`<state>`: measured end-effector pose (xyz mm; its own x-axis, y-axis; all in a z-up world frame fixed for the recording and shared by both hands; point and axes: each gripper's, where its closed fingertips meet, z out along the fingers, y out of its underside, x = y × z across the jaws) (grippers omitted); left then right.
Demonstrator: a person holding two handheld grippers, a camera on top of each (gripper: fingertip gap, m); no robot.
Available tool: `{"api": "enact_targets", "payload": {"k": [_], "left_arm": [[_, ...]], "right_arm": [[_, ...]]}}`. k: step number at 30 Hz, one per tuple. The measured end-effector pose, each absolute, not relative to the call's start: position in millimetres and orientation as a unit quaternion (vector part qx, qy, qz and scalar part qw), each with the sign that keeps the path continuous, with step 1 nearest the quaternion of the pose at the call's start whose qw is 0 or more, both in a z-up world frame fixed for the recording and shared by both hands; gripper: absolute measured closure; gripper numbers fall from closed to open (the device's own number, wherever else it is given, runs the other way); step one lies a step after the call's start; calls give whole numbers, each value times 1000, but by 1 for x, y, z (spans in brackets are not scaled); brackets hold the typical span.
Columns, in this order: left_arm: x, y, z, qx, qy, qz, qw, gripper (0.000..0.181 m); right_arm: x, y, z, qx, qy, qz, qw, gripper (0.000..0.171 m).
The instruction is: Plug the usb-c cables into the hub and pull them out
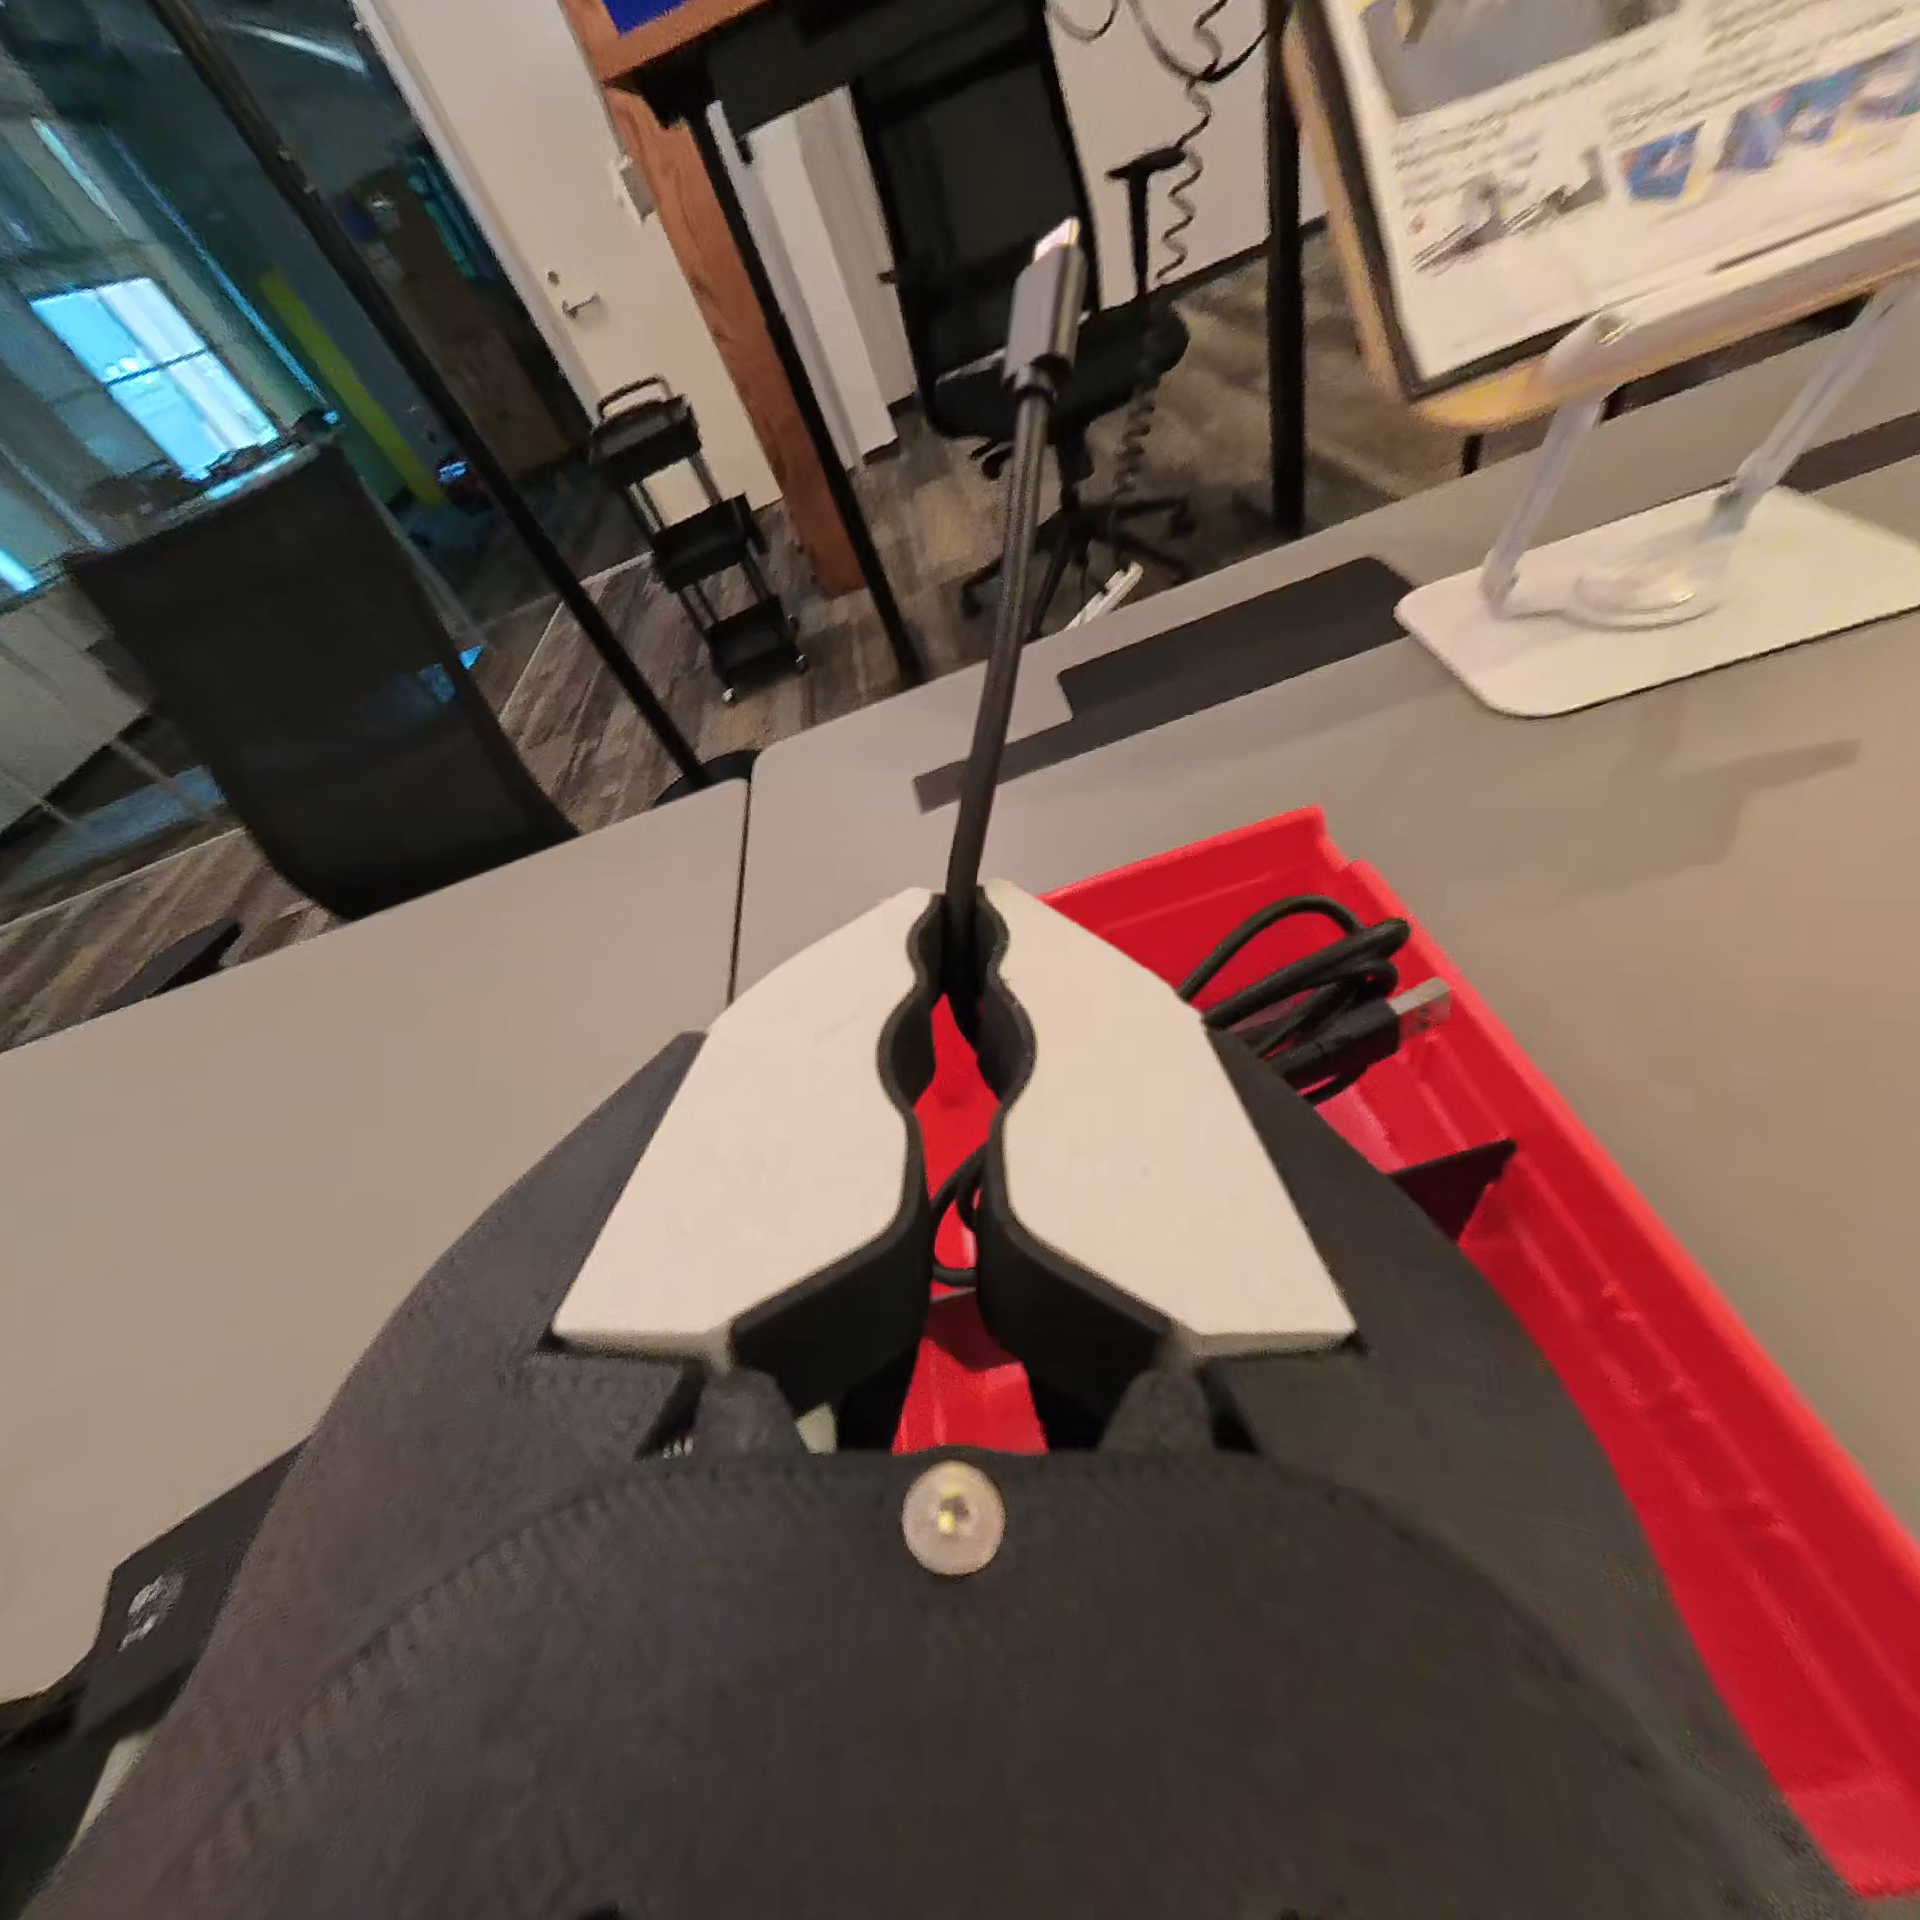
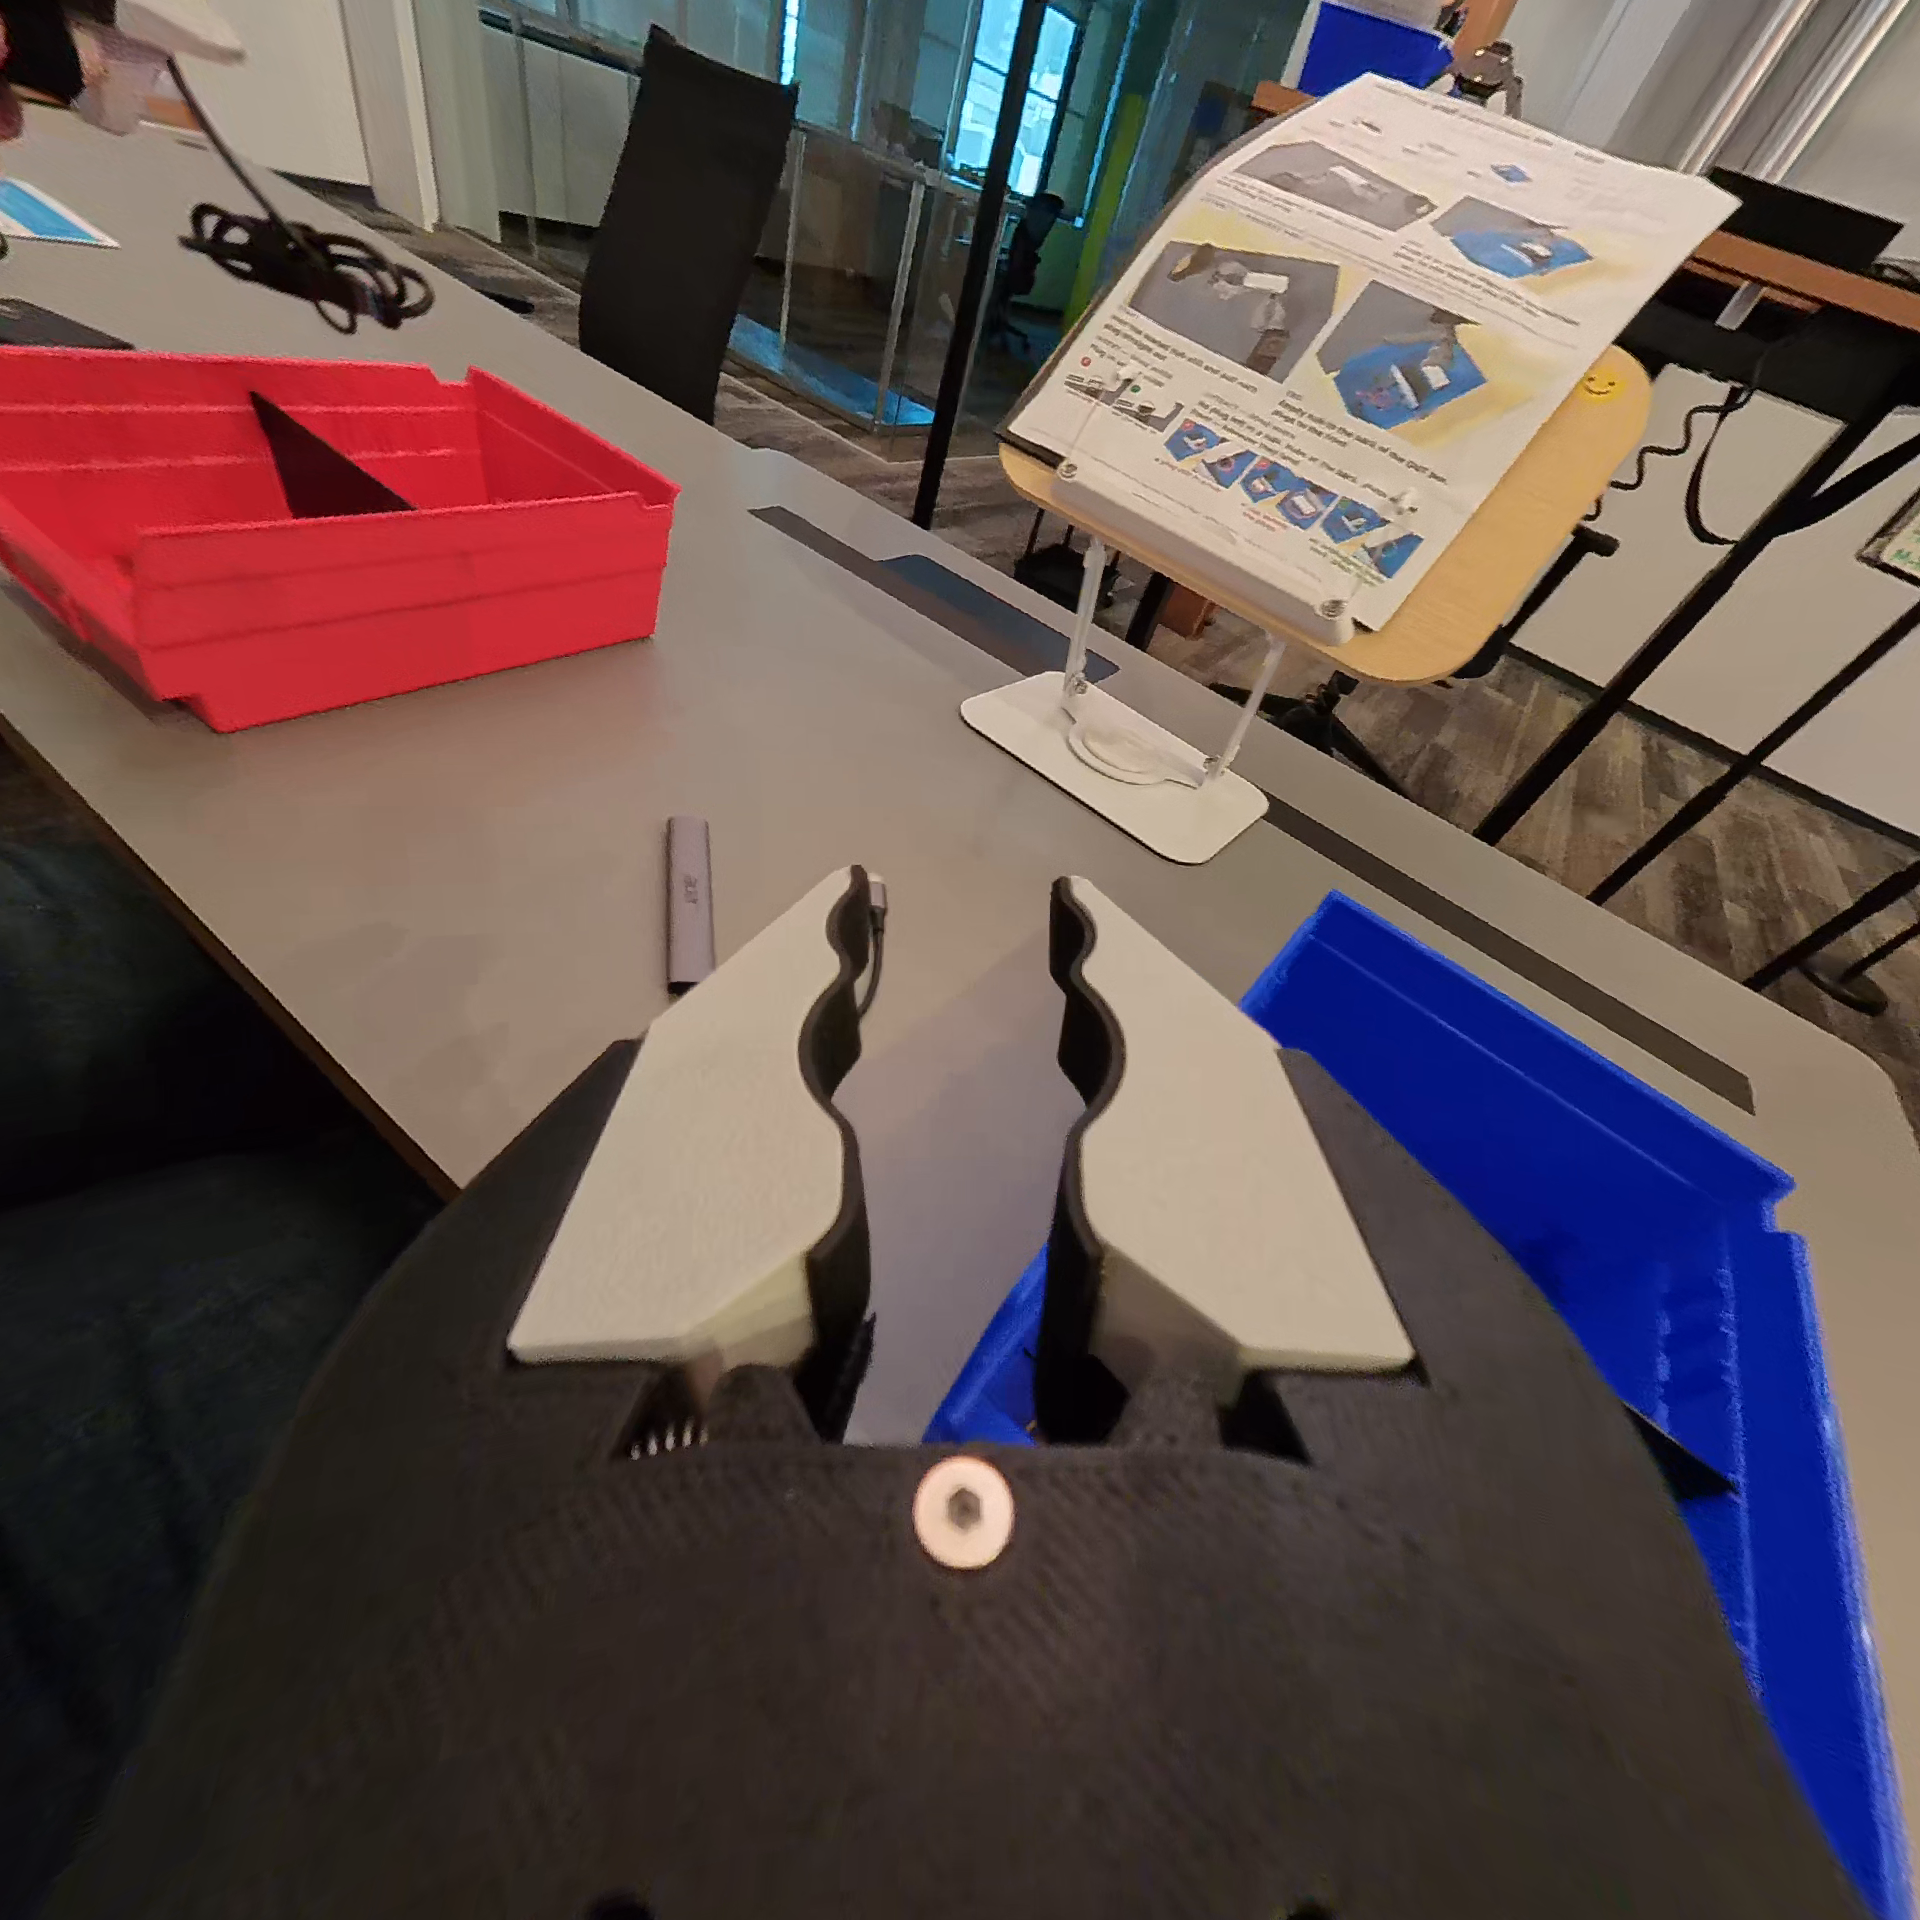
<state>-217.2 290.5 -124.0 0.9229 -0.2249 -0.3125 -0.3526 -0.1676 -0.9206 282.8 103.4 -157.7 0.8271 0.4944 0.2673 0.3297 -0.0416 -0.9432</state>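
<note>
My left gripper (image 1: 961, 920) is shut on a thin black USB-C cable (image 1: 997, 644). The cable's grey plug (image 1: 1049, 301) sticks up and away beyond the fingertips, over the red bin (image 1: 1558, 1299). A second coiled black cable (image 1: 1309, 987) with a flat metal plug lies in that bin. My right gripper (image 2: 961, 894) is open and empty, low over the grey table. The slim grey hub (image 2: 689, 899) lies on the table just left of my right gripper's left finger. A short black lead with a metal plug (image 2: 878, 904) shows at that fingertip.
A blue bin (image 2: 1558, 1164) sits under and right of my right gripper. The red bin (image 2: 364, 582), with a black divider, stands at the left. A white stand holding a printed sheet (image 2: 1340, 343) is ahead. A coil of black cable (image 2: 301, 260) lies far left. The table edge runs close on the left. About 55 cm separates my left fingertips from my right. The left gripper is farther from the slim grey hub (image 2: 689, 899), some 40 cm, than the right, some 25 cm.
</note>
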Motion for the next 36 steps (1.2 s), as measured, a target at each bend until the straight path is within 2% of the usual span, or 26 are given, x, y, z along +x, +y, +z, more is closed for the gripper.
{"api": "enact_targets", "payload": {"k": [10, 17, 23, 29, 36], "left_arm": [[-109, 256, -98, -722, 325, 13, 611, 178], [-18, 233, -130, -695, 423, -28, 580, 178], [29, 228, -171, -656, 506, -16, 559, 178], [49, 219, -202, -612, 590, 15, 527, 178], [44, 218, -230, -637, 614, 29, 465, 178]], "right_arm": [[221, 119, -195, -735, -370, 100, 560, 128], [181, 127, -213, -733, -390, 175, 529, 125], [158, 145, -183, -703, -359, 263, 555, 124], [159, 181, -171, -690, -373, 225, 578, 126], [145, 195, -196, -653, -499, 26, 569, 128]]}}
